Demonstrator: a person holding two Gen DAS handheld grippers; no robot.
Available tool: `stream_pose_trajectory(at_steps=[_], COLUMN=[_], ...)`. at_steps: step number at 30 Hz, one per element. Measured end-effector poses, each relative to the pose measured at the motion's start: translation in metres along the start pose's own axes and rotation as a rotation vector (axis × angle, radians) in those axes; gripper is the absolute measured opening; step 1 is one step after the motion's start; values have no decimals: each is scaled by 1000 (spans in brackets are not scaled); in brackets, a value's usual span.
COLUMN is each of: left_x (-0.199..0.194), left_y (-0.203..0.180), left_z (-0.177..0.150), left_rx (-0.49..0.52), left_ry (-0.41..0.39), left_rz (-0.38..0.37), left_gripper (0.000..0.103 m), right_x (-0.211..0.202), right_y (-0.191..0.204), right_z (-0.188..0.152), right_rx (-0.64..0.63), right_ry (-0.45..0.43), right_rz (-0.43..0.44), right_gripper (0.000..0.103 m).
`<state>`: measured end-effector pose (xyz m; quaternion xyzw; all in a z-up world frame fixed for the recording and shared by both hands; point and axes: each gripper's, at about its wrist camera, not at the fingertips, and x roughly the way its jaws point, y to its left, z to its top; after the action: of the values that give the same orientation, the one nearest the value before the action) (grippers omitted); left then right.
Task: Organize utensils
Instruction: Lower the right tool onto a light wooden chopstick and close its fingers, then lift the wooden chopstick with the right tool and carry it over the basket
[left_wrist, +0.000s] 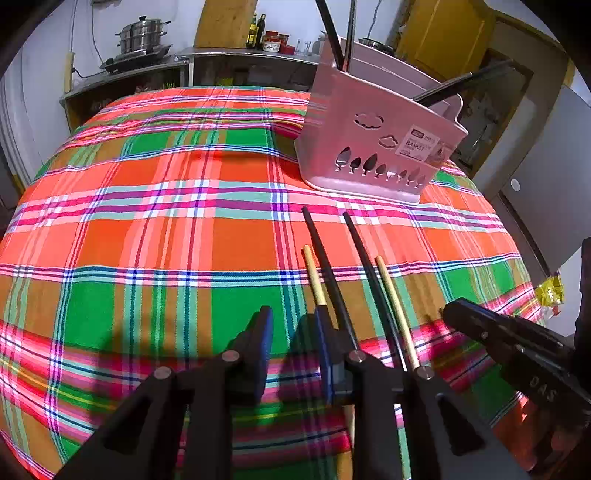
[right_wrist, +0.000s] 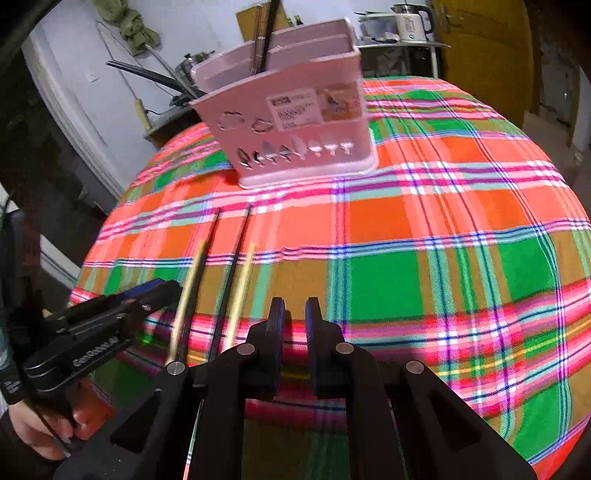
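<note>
A pink utensil basket (left_wrist: 373, 147) stands on the plaid tablecloth, with dark chopsticks (left_wrist: 334, 33) sticking out of it. It also shows in the right wrist view (right_wrist: 295, 114). Two black chopsticks (left_wrist: 328, 273) and two yellow chopsticks (left_wrist: 393, 302) lie on the cloth in front of it; they also show in the right wrist view (right_wrist: 236, 266). My left gripper (left_wrist: 293, 325) is open and empty, just left of these chopsticks. My right gripper (right_wrist: 294, 314) is open a little and empty, to their right.
The round table (left_wrist: 147, 221) carries a bright plaid cloth. Behind it stand a metal counter with steamer pots (left_wrist: 142, 35), bottles and jars (left_wrist: 271, 38). A kettle (right_wrist: 412, 22) and a yellow door (right_wrist: 487, 48) are in the back.
</note>
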<state>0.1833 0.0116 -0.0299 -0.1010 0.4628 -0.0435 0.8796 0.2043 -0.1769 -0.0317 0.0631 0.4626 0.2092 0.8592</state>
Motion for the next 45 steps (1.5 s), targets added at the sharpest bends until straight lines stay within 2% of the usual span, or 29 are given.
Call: stream_pose_trajectory(at_steps=[3, 10, 13, 16, 22, 26, 34, 43, 45], left_x=[-1, 6, 6, 3, -2, -6, -3, 8, 9], left_y=[-4, -12, -11, -5, 10, 24, 38, 29, 25], left_z=[1, 0, -1, -2, -2, 0, 8, 21, 22], left_rx=[2, 42, 57, 46, 40, 19, -37, 9, 35], left_ry=[-6, -8, -13, -10, -4, 1, 19, 28, 29], left_rz=[-38, 11, 32, 30, 25, 26, -19, 35, 57], left_gripper=[24, 25, 20, 13, 9, 9, 9, 9, 9], right_x=[-1, -2, -4, -3, 7, 19, 39, 48, 50], right_y=[7, 4, 2, 6, 16, 22, 30, 36, 39], right_z=[1, 1, 1, 2, 8, 13, 18, 26, 27], right_rx=[-20, -9, -7, -15, -38, -50, -58, -74, -88], right_ry=[-7, -12, -14, -13, 11, 35, 76, 83, 87], right_rz=[10, 8, 9, 11, 21, 21, 8, -40, -64], right_gripper=[11, 11, 11, 11, 11, 11, 11, 11, 7])
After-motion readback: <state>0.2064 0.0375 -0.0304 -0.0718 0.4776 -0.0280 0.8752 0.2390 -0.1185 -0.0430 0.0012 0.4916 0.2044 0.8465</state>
